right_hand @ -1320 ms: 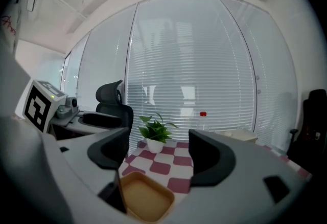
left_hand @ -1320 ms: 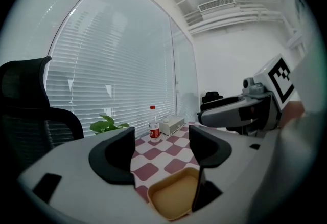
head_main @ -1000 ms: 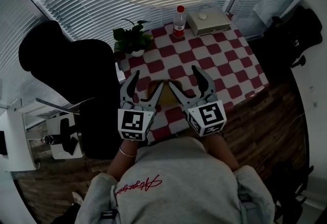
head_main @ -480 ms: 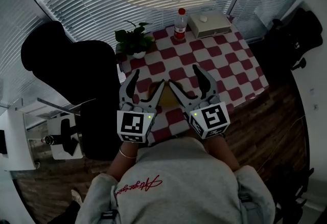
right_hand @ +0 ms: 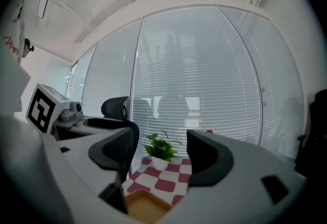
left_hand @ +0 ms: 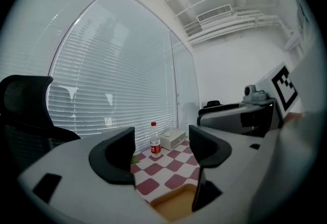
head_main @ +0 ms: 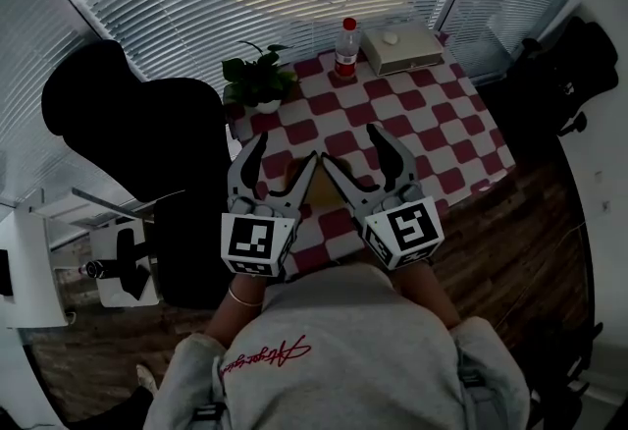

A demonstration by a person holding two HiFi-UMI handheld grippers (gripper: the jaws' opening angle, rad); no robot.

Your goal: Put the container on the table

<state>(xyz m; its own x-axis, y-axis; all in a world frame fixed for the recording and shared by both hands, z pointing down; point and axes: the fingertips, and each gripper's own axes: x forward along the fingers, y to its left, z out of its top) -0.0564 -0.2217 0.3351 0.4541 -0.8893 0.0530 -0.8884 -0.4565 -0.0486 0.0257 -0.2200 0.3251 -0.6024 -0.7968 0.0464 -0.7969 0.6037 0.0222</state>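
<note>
Flanking the container [head_main: 316, 185], left gripper [head_main: 287, 151] and right gripper [head_main: 349, 147] angle inward, jaws wide, empty.

No legible text, sweatshirt script [head_main: 265, 356] (red) unreadable

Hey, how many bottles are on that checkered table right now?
1. The red-capped bottle stands at the table's far edge, between the potted plant and the white box. None appears hidden.
</note>
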